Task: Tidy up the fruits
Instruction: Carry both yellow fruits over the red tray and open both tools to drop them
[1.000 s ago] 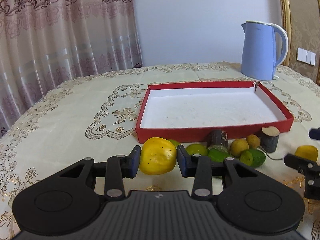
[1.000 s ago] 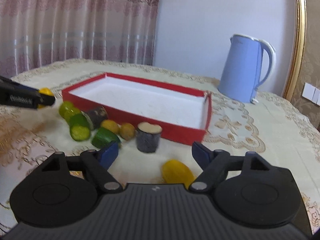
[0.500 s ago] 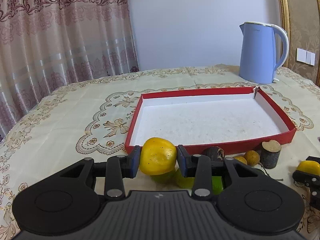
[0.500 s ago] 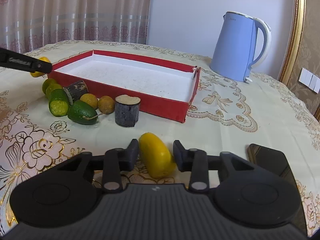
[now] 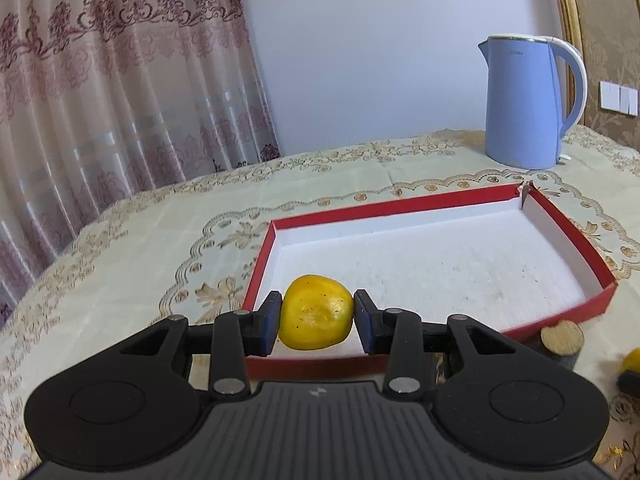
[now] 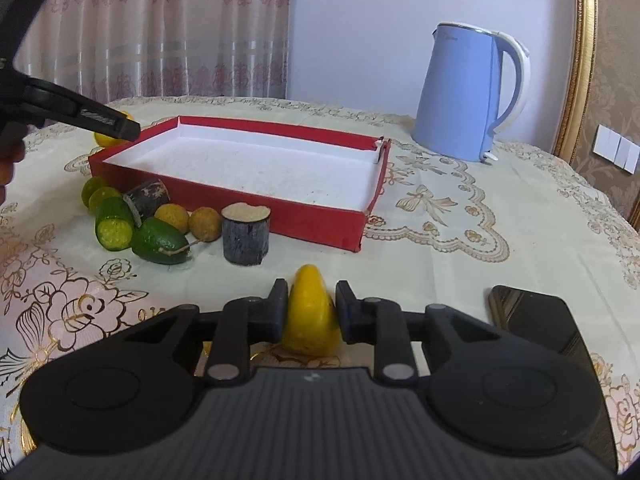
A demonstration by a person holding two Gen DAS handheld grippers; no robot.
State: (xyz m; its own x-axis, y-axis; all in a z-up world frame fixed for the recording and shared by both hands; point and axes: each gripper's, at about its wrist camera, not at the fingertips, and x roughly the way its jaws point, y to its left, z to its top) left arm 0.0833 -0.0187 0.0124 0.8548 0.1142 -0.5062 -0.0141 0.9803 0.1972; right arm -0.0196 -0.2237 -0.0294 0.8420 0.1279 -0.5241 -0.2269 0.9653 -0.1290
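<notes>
Fruits are mostly waiting on the table [image 6: 460,248] beside the red tray [image 6: 320,222], which is sitting bare. Left fingers [image 5: 316,322] are gripping a yellow fruit [image 5: 316,312] over the tray's near corner; right fingers [image 6: 311,312] are gripping a yellow pear [image 6: 310,312] low by the table.

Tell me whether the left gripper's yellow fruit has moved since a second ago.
Yes. The yellow fruit, gripped by the left gripper, rose from the tablecloth beside the other fruits and now hangs over the red tray's near left corner.
</notes>
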